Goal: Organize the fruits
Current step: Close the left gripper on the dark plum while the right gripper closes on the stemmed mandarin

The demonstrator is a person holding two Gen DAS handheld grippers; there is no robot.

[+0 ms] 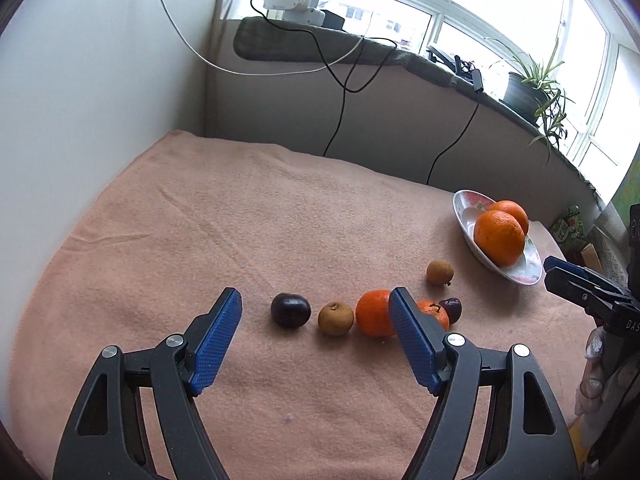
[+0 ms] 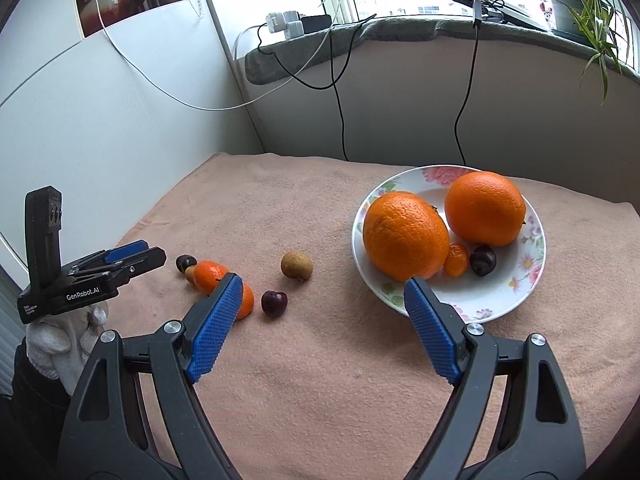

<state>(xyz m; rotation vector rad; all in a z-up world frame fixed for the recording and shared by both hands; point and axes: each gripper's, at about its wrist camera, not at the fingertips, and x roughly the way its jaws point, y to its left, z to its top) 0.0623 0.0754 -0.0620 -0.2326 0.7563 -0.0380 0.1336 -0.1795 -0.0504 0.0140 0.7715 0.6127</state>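
On flowered plate [image 2: 516, 280]: two oranges [image 2: 406, 234]

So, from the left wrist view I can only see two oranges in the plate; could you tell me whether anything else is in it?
Observer: Yes, a small orange fruit and a dark cherry also lie in the plate, hidden from you behind the large oranges.
Operator: Thank you. Is the right hand-held gripper holding anything?
Observer: No, it is open, with nothing between its fingers.
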